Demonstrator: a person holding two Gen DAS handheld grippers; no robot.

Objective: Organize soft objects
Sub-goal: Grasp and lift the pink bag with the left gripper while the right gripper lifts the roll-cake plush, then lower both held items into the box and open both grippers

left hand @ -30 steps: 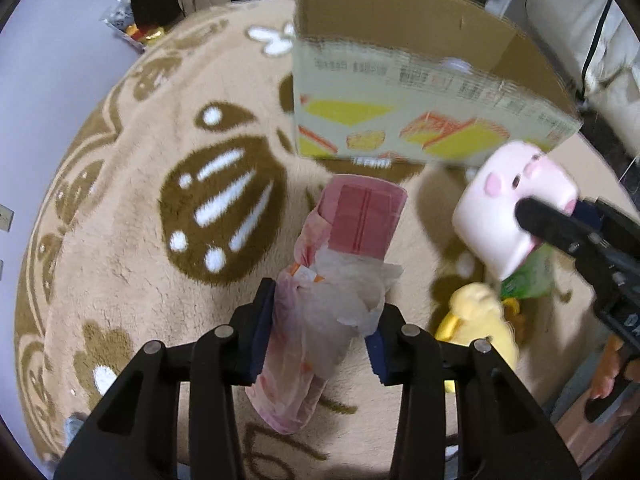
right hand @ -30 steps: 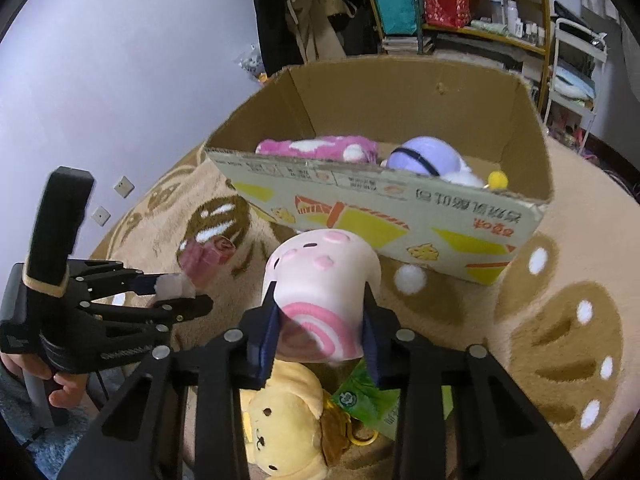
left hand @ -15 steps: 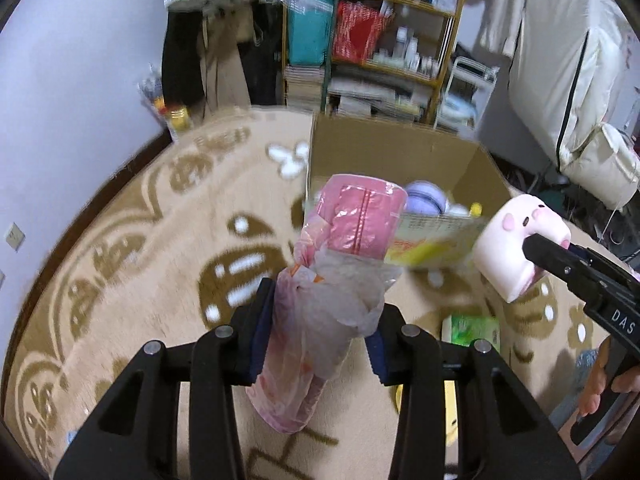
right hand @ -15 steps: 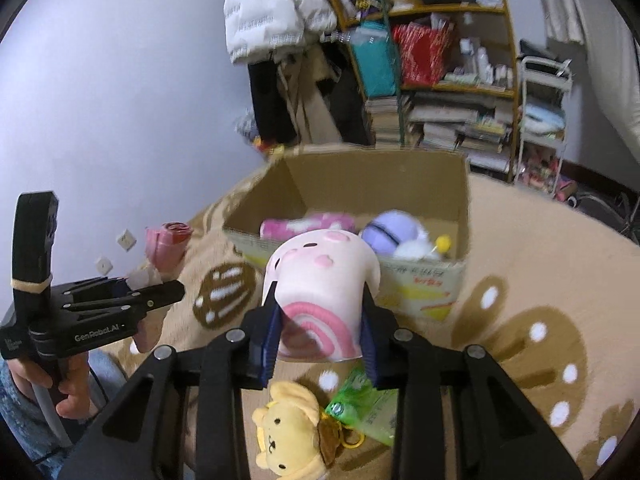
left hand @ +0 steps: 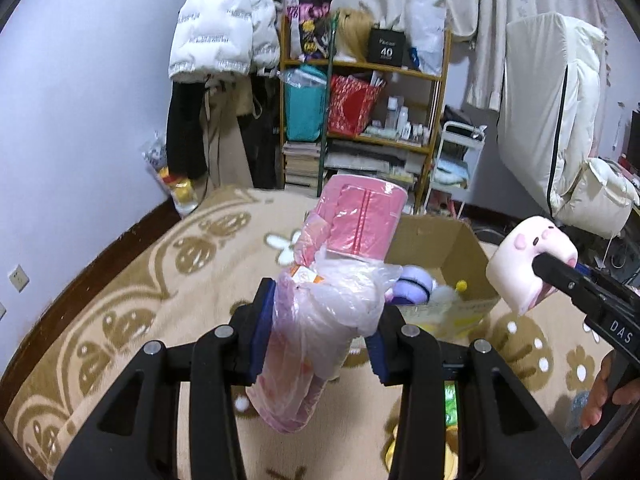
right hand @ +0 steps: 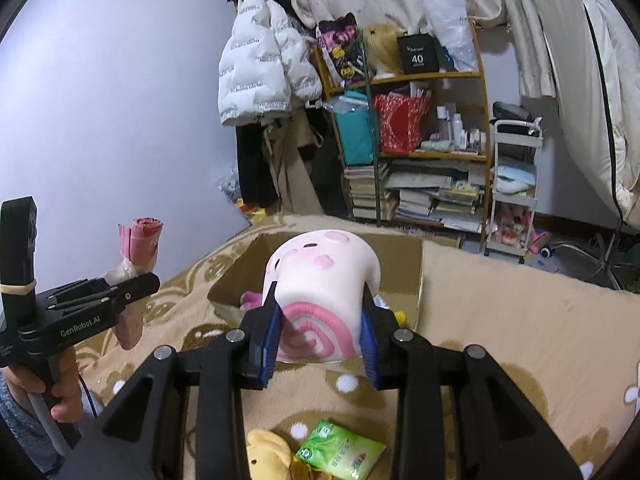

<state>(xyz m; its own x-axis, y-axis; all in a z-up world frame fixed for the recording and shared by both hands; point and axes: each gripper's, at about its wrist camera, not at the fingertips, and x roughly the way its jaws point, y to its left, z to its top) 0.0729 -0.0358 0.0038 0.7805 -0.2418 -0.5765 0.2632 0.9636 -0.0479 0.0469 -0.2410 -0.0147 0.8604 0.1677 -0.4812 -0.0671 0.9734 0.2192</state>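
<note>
**Pink loads aloft, box ahead**

We are holding both above the rug. Left gripper [left hand: 320, 328] is pinching the crinkly, slippery bag roll [left hand: 332, 280] mid-length; right gripper [right hand: 318, 334] is squeezing the light, squashy plush [right hand: 324, 300] at its sides. Box [right hand: 416, 280] is lying just beyond.

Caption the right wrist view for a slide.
Right gripper holds a pink swirl plush above the cardboard box.

Even indoor light, soft shadows; strong fisheye bending, dark vignetted corners; slight motion blur on carpet [left hand: 120, 280]
</note>
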